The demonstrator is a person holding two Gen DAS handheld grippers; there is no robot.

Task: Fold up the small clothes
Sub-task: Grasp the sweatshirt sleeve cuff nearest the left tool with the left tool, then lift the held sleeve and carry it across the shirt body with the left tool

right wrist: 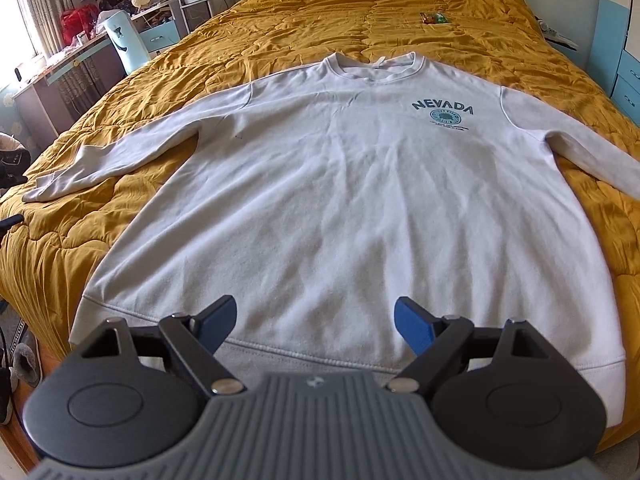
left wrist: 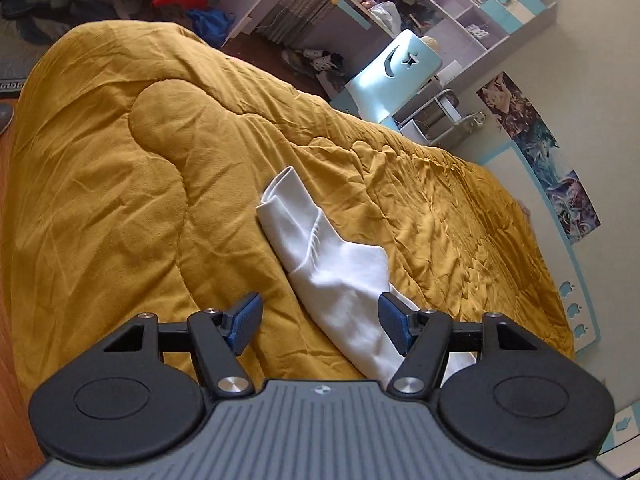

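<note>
My right view cuts the sweatshirt's (right wrist: 340,200) right sleeve (right wrist: 600,164) off at the frame edge. The fine print (right wrist: 448,125) under NEVADA is too small to read. My left gripper (left wrist: 320,320) hides the left sleeve's (left wrist: 332,276) near end.

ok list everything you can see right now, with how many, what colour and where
sweatshirt: one, white with a teal NEVADA print, spread flat face up on the bed, sleeves out to both sides
sleeve: one seen from the left wrist, white, lying between the left tongs' fingers
quilt: one, mustard yellow, covering the bed
small packet: one, green and red, on the quilt beyond the collar
chair: one, pale blue with a star cut-out, beside the bed
shelf unit: one, white and blue, cluttered, behind the chair
left tongs: open, over the sleeve
right tongs: open, above the hem
</note>
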